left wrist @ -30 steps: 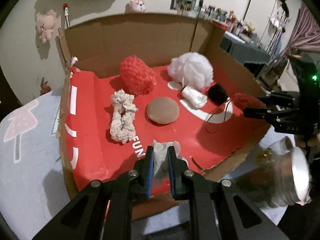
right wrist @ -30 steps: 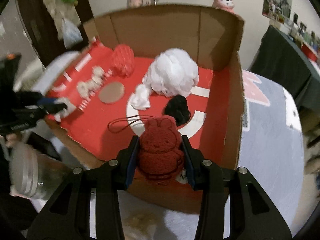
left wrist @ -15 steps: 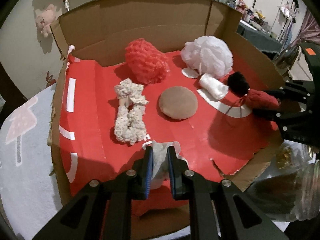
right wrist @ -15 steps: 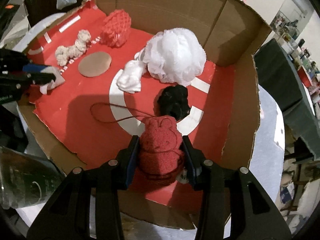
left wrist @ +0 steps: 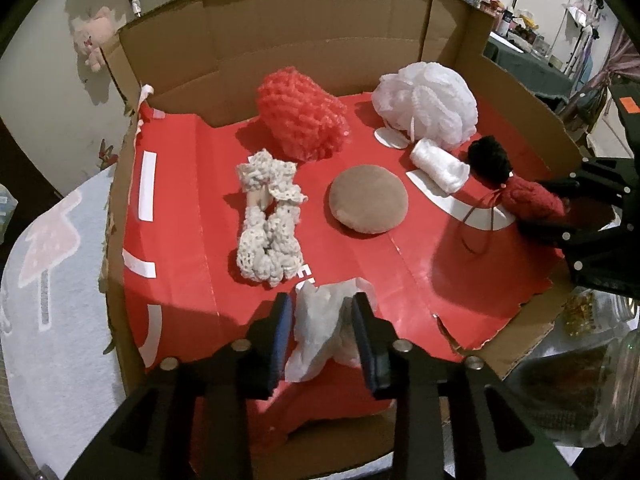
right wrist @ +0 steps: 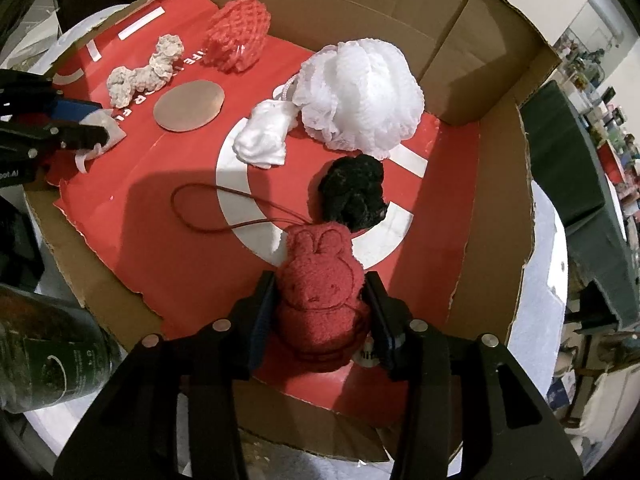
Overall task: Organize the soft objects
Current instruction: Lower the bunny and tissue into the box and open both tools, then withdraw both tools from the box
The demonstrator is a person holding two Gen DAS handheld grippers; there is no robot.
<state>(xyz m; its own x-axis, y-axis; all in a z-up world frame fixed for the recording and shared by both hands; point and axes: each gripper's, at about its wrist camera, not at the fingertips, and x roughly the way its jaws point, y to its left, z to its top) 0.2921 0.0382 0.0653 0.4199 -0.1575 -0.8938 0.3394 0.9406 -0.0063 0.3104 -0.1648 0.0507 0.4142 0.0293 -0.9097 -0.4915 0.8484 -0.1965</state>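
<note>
- The landmark is the round brown flat cushion [left wrist: 368,199] lying near the middle of the open cardboard box with a red printed floor [left wrist: 172,216].
- Left hand-held gripper [left wrist: 322,328]: at the box's near edge, in front of the cushion. Its jaws are opening, with a crumpled white tissue-like cloth [left wrist: 326,330] lying between them on the red floor; the blue pads stand just off the cloth's sides, so it looks released rather than pinched.
- Left of the cushion lies a cream crocheted scrunchie-like piece [left wrist: 270,220], stretched lengthwise.
- Behind the cushion and slightly left sits a red knitted mesh pouch [left wrist: 300,118].
- Behind the cushion to the right is a fluffy white mesh bath pouf [left wrist: 426,102], with a small white rolled cloth [left wrist: 440,164] just in front of it.
- Right of that roll sits a black fuzzy pom-pom [right wrist: 354,190].
- Right hand-held gripper [right wrist: 320,308]: right of the cushion, near the box's right wall. Its jaws are opening yet both pads touch the flanks of a dark red plush rabbit-faced charm [right wrist: 320,284], which rests on the red floor just in front of the pom-pom; its thin red cord loop [right wrist: 204,210] trails toward the cushion.
</note>
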